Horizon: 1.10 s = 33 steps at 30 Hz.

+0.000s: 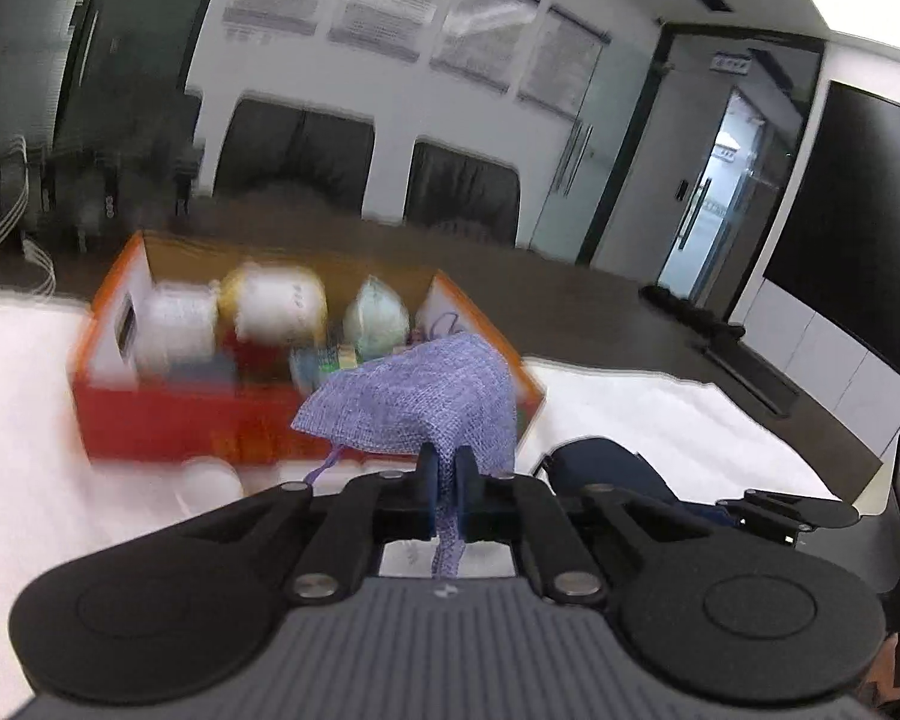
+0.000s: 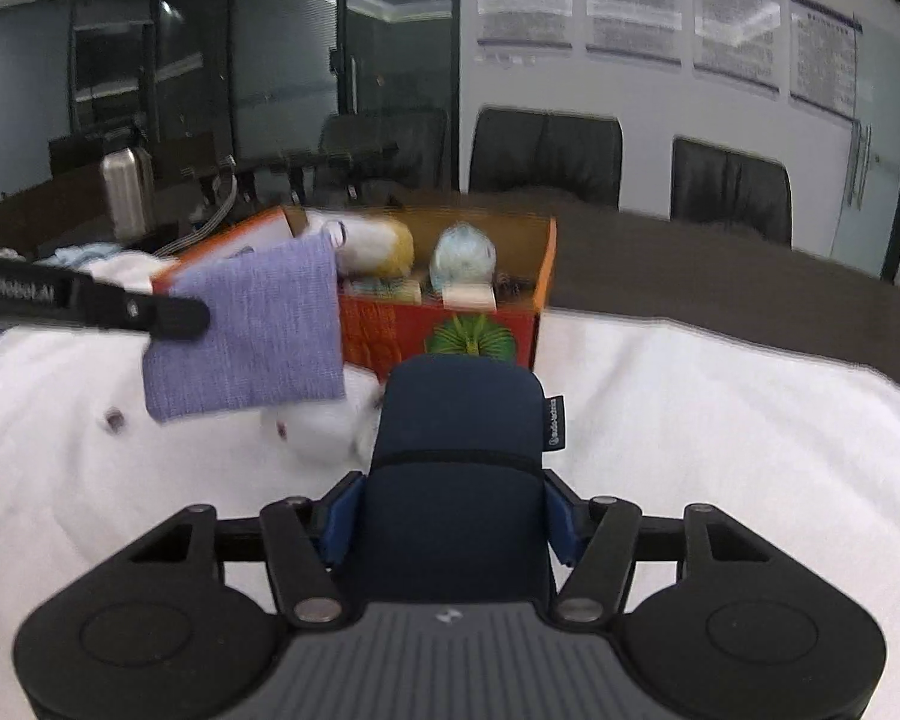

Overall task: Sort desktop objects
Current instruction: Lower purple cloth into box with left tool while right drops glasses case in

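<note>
Left gripper (image 1: 444, 474) pinches the purple pouch (image 1: 426, 396) by its edge, dangling; right gripper (image 2: 450, 516) hugs the navy case (image 2: 456, 438), both facing the orange box (image 2: 450, 324).

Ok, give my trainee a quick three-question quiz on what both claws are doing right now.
1. True or false: the left claw is shut on the purple knit pouch.
2. What does the right claw hold? A) a steel bottle B) a dark blue case C) a white roll
3. Fill in: the orange-red cardboard box stands on the ____ cloth.

Key:
1. True; the pads pinch the pouch's edge.
2. B, the dark blue case sits between the blue pads.
3. White.
</note>
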Motion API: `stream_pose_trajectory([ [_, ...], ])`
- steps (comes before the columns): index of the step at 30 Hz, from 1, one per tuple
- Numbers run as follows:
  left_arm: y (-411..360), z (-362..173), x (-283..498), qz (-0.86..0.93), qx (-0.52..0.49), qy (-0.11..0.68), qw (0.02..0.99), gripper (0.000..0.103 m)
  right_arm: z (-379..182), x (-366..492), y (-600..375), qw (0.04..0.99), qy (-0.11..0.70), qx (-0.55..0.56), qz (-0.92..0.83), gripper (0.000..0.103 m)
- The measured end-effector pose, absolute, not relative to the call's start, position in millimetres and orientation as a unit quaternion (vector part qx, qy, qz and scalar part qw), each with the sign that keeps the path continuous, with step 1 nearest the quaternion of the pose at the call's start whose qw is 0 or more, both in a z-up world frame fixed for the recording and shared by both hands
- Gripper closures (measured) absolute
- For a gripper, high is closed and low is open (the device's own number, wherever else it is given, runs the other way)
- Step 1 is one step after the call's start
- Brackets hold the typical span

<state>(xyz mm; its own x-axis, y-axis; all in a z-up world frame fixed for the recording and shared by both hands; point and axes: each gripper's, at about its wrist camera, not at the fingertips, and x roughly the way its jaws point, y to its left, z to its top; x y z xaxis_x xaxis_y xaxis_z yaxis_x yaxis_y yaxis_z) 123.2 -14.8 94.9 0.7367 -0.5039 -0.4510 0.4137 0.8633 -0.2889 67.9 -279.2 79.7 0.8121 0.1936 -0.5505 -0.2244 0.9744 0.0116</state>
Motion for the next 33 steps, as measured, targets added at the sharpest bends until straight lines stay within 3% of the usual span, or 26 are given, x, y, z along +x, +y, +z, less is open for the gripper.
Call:
stream_pose_trajectory([
  [3,-1.4,126.6,136.4,-0.241,-0.061,0.253,0.935,0.097,106.1,79.7,-281.3,0.957,0.265,-0.017,0.118,0.043],
  [6,7.8,144.8,172.5,-0.222,-0.028,0.291,0.93,0.097,131.3,106.8,-282.4,0.958,0.257,0.003,0.124,0.043],
  [10,0.7,154.9,216.9,-0.196,0.101,0.295,0.93,0.097,155.8,157.7,-276.8,0.951,0.274,0.038,0.14,0.043],
  [15,-4.3,142.9,276.7,-0.219,0.139,0.355,0.898,0.097,158.4,232.6,-248.4,0.933,0.327,0.043,0.144,0.043],
  [21,-2.5,104.6,324.7,-0.177,0.166,0.42,0.875,0.096,124.1,306.8,-211.5,0.908,0.403,0.021,0.114,0.043],
  [23,5.4,95.9,332.4,-0.168,0.16,0.444,0.865,0.088,107.0,323.8,-203.3,0.895,0.432,0.02,0.108,0.043],
  [25,14.0,88.6,342.8,-0.13,0.151,0.459,0.866,0.058,89.8,333.9,-194.9,0.883,0.457,0.015,0.105,0.042],
  [29,26.4,101.8,337.4,-0.12,0.132,0.44,0.88,0.042,72.8,338.4,-181.6,0.864,0.488,0.008,0.12,0.037],
  [31,29.8,112.3,330.6,-0.113,0.12,0.432,0.887,0.027,78.1,334.7,-181.0,0.864,0.489,0.002,0.123,0.036],
  [33,27.0,123.0,322.9,-0.109,0.116,0.42,0.893,0.019,90.3,330.6,-184.5,0.867,0.483,0.003,0.119,0.037],
])
